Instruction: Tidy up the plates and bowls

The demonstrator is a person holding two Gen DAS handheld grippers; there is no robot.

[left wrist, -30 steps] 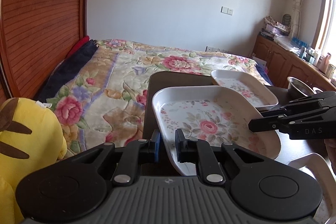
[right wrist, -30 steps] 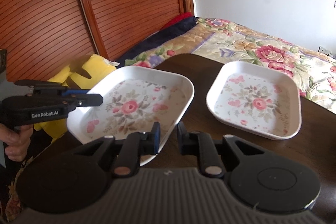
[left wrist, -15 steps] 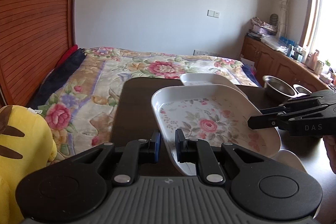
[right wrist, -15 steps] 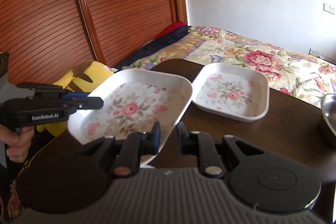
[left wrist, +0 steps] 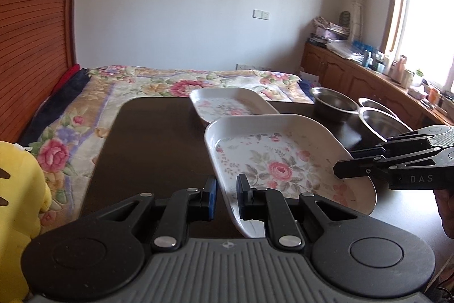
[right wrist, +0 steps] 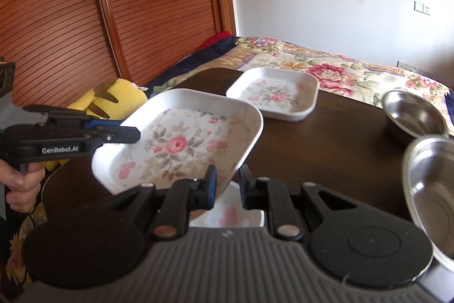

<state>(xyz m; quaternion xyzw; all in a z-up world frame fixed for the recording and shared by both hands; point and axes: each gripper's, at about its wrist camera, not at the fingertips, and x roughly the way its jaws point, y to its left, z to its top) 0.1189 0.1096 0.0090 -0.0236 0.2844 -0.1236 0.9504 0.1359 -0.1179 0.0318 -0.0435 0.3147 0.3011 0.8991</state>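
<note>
Fingers (left wrist: 211, 196) of the left gripper (left wrist: 227, 196) narrowed onto the near-left rim of the floral plate (left wrist: 283, 161), one pad either side of the wall. Right gripper (right wrist: 227, 186) likewise pinched on the opposite rim of the same plate, its fingers (right wrist: 210, 183) barely apart.

Plate lifted clear of the dark table (left wrist: 159, 138), carried between both grippers, slightly tilted. Beyond it at roughly 12 o'clock in the left wrist view, a second floral plate (left wrist: 229, 101) flat on the table. Further right, at 1 to 2 o'clock, steel bowls (left wrist: 334, 104) side by side. Under the held plate, in the right wrist view, another floral piece (right wrist: 235, 213) just visible.

Probably mid-carry toward stacking. Best done by keeping both grips level, matching corners over the target plate, lowering evenly, releasing together.

Long axis of the held plate running from 7 to 1 o'clock in the right wrist view, open face up.
</note>
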